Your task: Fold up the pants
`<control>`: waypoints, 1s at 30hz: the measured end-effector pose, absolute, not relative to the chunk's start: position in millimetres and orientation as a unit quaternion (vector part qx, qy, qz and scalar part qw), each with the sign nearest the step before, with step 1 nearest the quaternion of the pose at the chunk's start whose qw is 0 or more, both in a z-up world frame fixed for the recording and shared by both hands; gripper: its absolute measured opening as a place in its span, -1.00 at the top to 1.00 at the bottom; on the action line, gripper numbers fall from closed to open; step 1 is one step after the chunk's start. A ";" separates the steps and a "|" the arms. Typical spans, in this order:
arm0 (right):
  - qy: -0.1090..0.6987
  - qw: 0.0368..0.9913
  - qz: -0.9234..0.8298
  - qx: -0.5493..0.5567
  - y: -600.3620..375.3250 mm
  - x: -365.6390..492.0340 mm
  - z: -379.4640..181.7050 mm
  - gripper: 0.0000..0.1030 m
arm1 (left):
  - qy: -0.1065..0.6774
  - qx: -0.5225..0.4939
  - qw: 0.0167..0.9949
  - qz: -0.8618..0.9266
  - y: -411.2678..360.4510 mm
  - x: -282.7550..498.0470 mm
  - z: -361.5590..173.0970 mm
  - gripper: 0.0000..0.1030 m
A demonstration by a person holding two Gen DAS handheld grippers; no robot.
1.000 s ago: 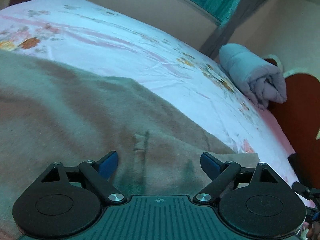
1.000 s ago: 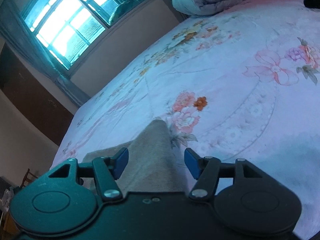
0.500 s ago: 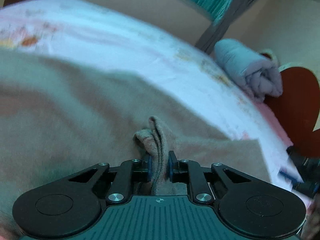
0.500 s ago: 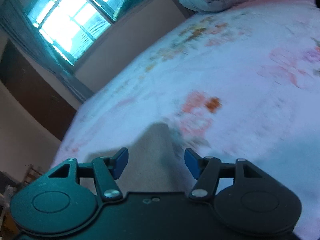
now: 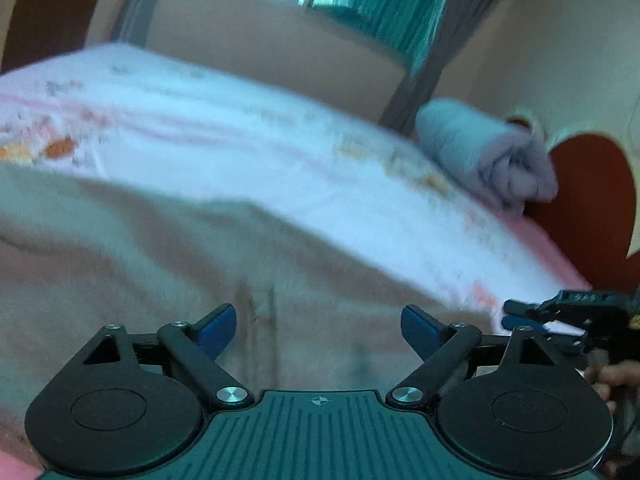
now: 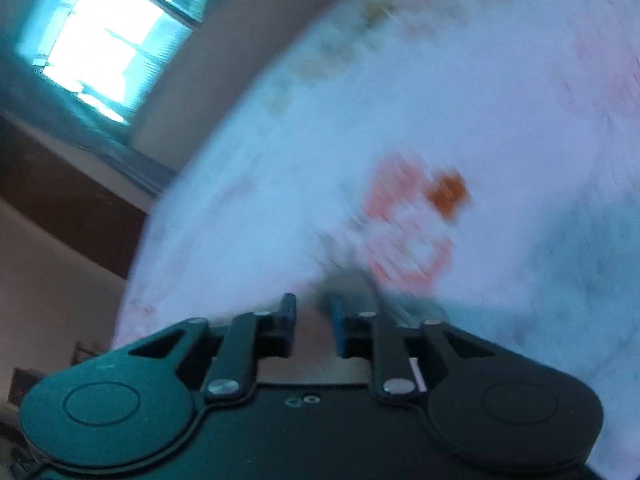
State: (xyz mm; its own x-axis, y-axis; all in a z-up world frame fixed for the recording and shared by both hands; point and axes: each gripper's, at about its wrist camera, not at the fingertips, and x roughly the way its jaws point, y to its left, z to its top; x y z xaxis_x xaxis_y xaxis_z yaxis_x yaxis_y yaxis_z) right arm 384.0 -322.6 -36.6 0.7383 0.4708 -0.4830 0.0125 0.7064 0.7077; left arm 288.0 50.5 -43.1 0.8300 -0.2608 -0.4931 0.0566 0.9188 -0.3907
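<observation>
Beige pants lie spread over the pink floral bed sheet. My left gripper is open just above the pants, with nothing between its blue pads. My right gripper has its fingers drawn close together on a strip of the beige pants; the view is motion-blurred. The right gripper also shows in the left wrist view at the pants' right edge, with a hand behind it.
A rolled grey blanket lies at the head of the bed, by a red headboard. A window with teal curtains and a wall stand beyond the far edge of the bed.
My left gripper, shut on a pinch of the pants half a second ago, has opened and let the cloth drop flat. My right gripper has gone from wide open to nearly closed on the pants.
</observation>
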 end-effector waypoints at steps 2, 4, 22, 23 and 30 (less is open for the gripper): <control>0.336 0.863 0.132 0.352 -321.7 390.6 -33.2 0.75 | 0.278 -0.183 0.938 -0.102 40.6 285.2 -36.1 -0.72; 0.346 0.860 0.124 0.353 -321.5 402.4 -41.4 0.80 | 0.288 -0.162 0.937 -0.117 25.4 284.8 -37.0 -0.72; 0.394 0.911 0.125 0.013 -261.5 302.8 -43.5 -0.13 | 0.334 0.025 0.939 -0.082 -35.8 272.3 -60.4 -0.97; 0.382 0.916 0.124 0.011 -262.0 298.8 -34.9 -0.15 | 0.330 0.011 0.940 -0.081 -29.2 267.7 -54.1 -0.97; 0.315 0.940 0.132 -0.006 -264.3 261.9 -3.3 -0.41 | 0.282 -0.072 0.957 -0.011 86.6 209.2 -26.5 -1.00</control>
State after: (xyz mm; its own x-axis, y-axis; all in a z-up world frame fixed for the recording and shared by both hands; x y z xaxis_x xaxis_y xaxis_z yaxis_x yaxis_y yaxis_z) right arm 261.9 -264.3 -3.3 0.7666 0.2444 -0.5938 -0.2515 0.9651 0.0726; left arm 209.2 86.6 -26.5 0.8412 -0.0617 -0.5372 -0.0195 0.9893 -0.1442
